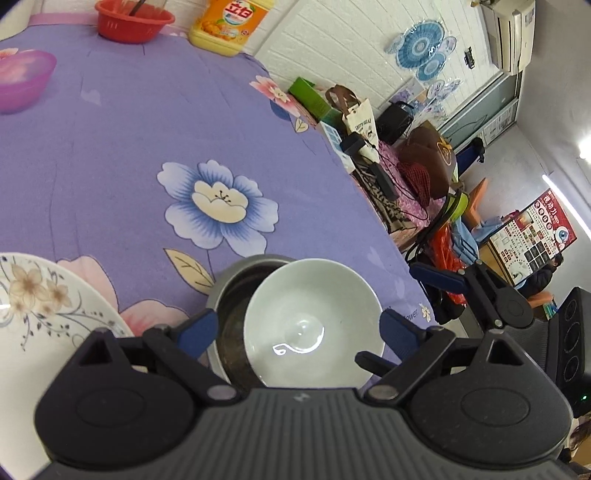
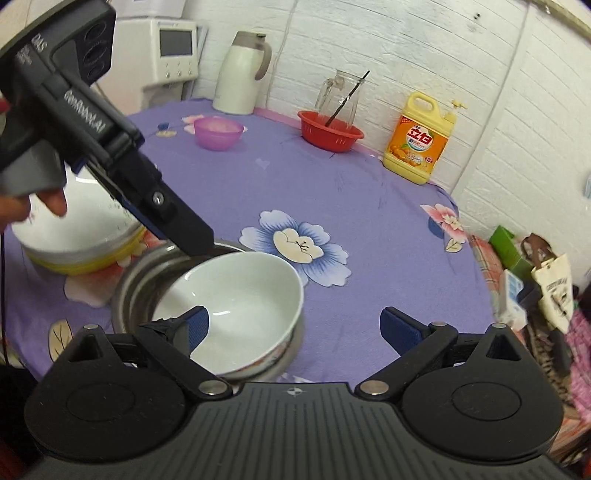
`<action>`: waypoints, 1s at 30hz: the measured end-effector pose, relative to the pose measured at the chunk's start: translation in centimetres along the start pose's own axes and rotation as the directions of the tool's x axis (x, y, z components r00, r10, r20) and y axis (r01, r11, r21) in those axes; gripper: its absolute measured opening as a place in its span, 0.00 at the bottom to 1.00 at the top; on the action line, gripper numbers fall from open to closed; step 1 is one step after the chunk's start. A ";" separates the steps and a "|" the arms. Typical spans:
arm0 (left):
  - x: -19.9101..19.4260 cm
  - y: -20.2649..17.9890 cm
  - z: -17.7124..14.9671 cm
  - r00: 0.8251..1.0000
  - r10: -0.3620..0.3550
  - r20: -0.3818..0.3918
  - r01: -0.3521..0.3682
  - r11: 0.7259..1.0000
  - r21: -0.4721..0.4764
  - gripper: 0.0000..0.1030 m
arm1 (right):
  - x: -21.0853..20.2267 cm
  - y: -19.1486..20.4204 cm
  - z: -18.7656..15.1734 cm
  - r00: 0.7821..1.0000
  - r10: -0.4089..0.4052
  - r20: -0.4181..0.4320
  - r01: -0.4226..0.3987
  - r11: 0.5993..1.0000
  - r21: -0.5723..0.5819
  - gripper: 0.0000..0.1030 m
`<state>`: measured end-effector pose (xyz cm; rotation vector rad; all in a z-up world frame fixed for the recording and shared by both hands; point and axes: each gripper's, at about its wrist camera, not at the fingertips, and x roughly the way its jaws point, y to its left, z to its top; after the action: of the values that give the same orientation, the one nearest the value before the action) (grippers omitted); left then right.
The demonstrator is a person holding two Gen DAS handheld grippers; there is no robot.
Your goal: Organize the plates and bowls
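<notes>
Left wrist view: the left gripper is spread wide, its blue pads on either side of a white bowl without pinching it. The bowl sits tilted inside a steel pot, leaning against the pot's right side, near the front edge of the table with its purple flowered cloth. The bowl holds nothing but a glint of light at its bottom. At the left front edge lies a floral plate, partly behind the gripper body. Toward the far edge stand a red basket with a dark stick in it, a yellow detergent jug and a pink bowl. The right gripper's tip shows beyond the table's right edge; its state cannot be told here.

Right wrist view: the right gripper is open, left pad over the white bowl, right pad above bare cloth. The bowl leans in the steel pot, empty. The left gripper reaches down to the pot's far rim, held by a hand. Behind it at the left edge rests a stack of dishes, white above yellow. Along the far edge: pink bowl, red basket with a glass pitcher behind it, detergent jug, and a white kettle.
</notes>
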<state>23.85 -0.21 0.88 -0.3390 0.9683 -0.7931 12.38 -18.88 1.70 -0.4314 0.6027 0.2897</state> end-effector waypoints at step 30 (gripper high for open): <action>4.7 -1.5 0.8 0.986 0.083 -0.145 -0.086 0.996 -0.017 0.90 | 1.2 2.0 -0.1 0.987 0.131 -0.092 -0.142 0.983 -0.118 1.00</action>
<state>25.40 -4.73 -0.66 -0.2613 1.1214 -0.7372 12.57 -17.02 0.32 -0.5251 0.7000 0.4437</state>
